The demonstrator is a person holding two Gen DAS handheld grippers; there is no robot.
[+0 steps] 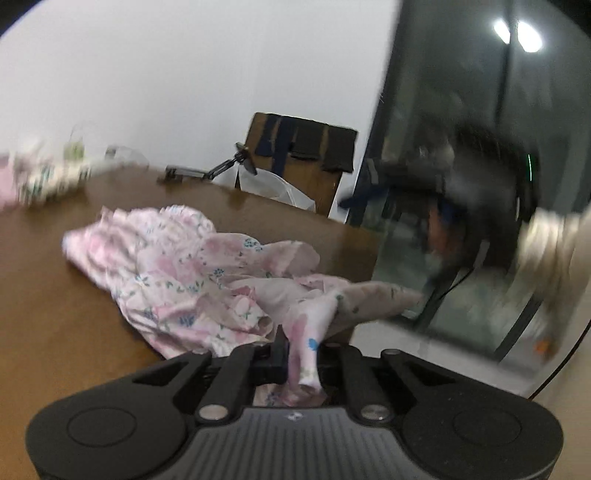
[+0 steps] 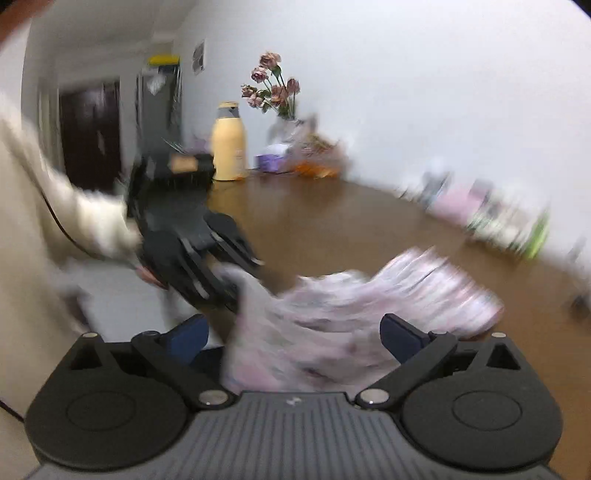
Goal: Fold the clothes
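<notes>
Left wrist view: the left claw (image 1: 295, 354) pinches a corner of the crumpled pink floral garment (image 1: 177, 273) at the table (image 1: 55, 325) edge, apparently to spread it, while the right claw (image 2: 291, 336) gapes released over it.

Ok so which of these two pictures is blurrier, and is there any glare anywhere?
Right wrist view: blurrier, with the pink floral garment and the left claw smeared by motion, though the yellow bottle stays fairly crisp. Left wrist view: the garment is mostly sharp, the right claw and sleeve are streaked, and a bright ceiling light glares in the dark glass.
</notes>
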